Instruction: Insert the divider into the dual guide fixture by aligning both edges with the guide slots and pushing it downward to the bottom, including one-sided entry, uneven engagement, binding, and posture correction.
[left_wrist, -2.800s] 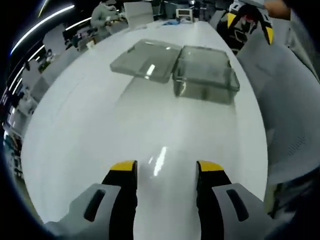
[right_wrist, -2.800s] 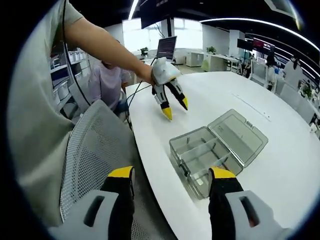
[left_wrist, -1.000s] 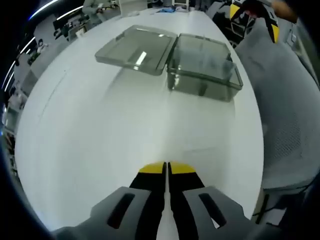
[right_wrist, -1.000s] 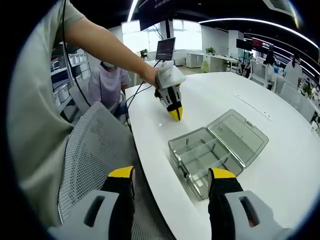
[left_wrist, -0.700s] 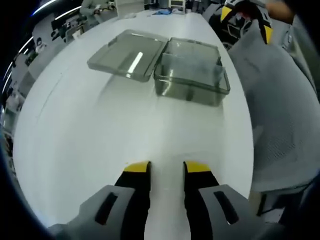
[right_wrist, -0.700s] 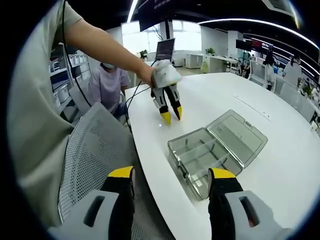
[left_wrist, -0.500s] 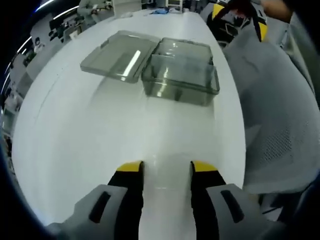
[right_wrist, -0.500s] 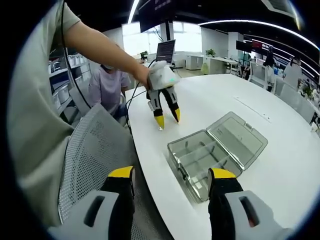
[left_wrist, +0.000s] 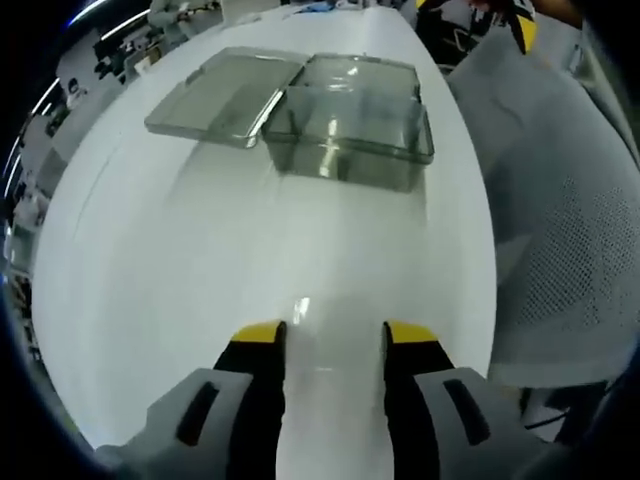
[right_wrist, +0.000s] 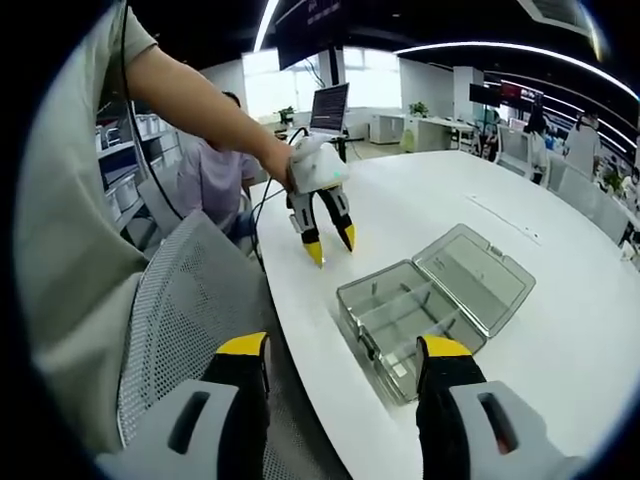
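While the table (left_wrist: 150, 280) spread beyond both sets of jaws, the open box (right_wrist: 410, 315) lay ahead of them, and the left gripper (left_wrist: 325, 335) and right gripper (right_wrist: 340, 350) stood apart and empty, no divider visibly held, insertion seemingly unstarted.

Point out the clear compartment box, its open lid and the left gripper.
Clear compartment box (right_wrist: 400, 320), right gripper view: an inner partition.
Open lid (right_wrist: 478, 272), right gripper view: middle of the flat panel.
Left gripper (right_wrist: 330, 248), right gripper view: midway between its yellow tips.
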